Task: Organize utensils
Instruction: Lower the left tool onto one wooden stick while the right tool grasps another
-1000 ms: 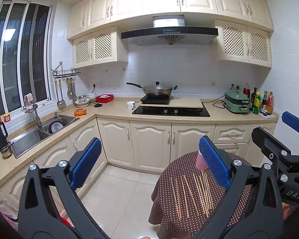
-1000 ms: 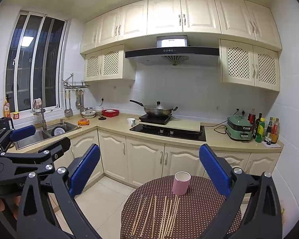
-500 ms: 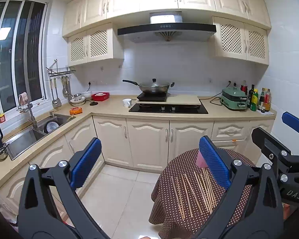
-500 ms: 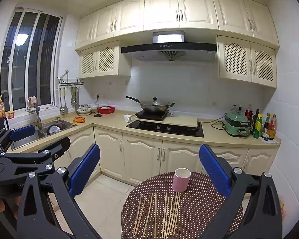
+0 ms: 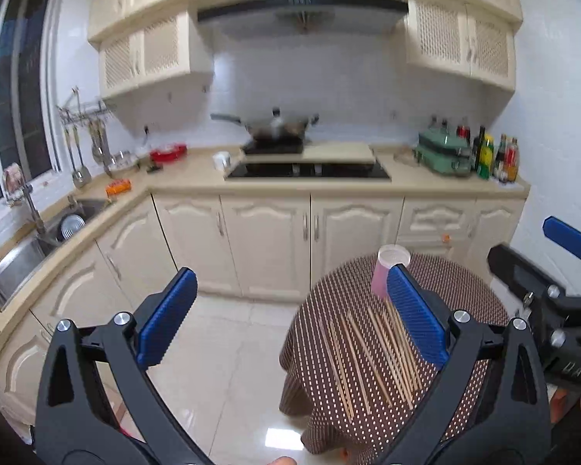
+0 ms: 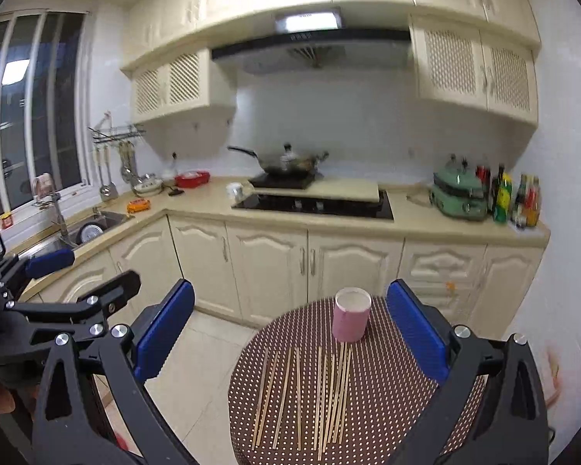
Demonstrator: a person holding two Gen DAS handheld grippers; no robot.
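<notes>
My left gripper (image 5: 288, 317) hangs spread wide over glossy tile, its ribbed blue pads (image 5: 162, 319) holding nothing. Ahead and to its right stands a round table (image 6: 387, 379) draped in brown dotted cloth. Thin wooden chopsticks (image 6: 313, 395) lie flat there in a loose row, between the pads of my right gripper (image 6: 290, 329), also spread and empty. Just beyond them a pink cylindrical cup (image 6: 351, 319) stands upright.

Home kitchen, cream cabinets (image 6: 267, 267), wok (image 6: 286, 162) on hob, sink (image 5: 38, 240), range hood (image 6: 310, 48)
</notes>
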